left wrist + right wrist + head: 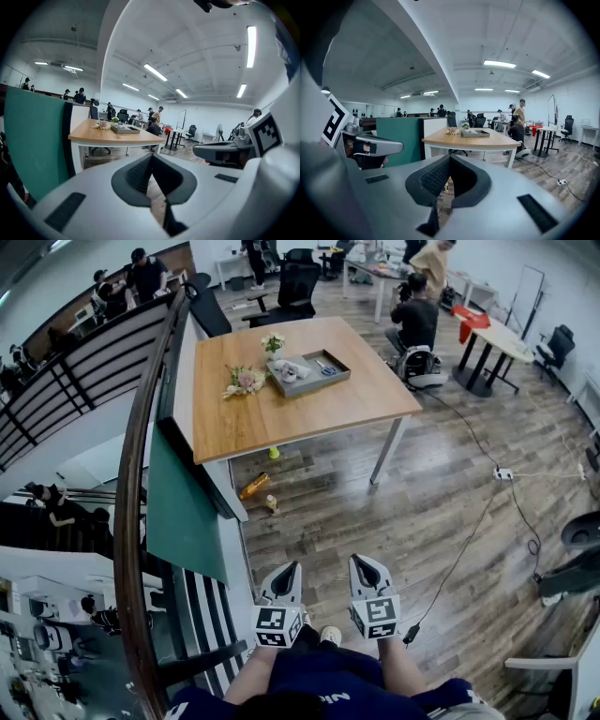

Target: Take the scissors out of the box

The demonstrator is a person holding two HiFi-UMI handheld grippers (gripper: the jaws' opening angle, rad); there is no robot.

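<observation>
The grey open box (pixel 307 372) lies on the far half of the wooden table (pixel 281 418), well ahead of me. Inside it a small blue item (pixel 326 369) looks like the scissors; white things lie beside it. My left gripper (pixel 286 570) and right gripper (pixel 365 564) are held side by side low in the head view, over the floor, far short of the table. Both have their jaws together with nothing between them. The left gripper view shows shut jaws (pixel 151 157) and the box (pixel 125 129) far off. The right gripper view shows the same (pixel 450 159), with the box (pixel 476 133).
Flowers (pixel 246 381) lie left of the box, and a small pot (pixel 273 343) stands behind it. An orange bottle (pixel 254 486) lies on the floor under the table. A green partition (pixel 183 502) and a railing (pixel 141 474) run along my left. A cable and power strip (pixel 504 473) cross the floor at right.
</observation>
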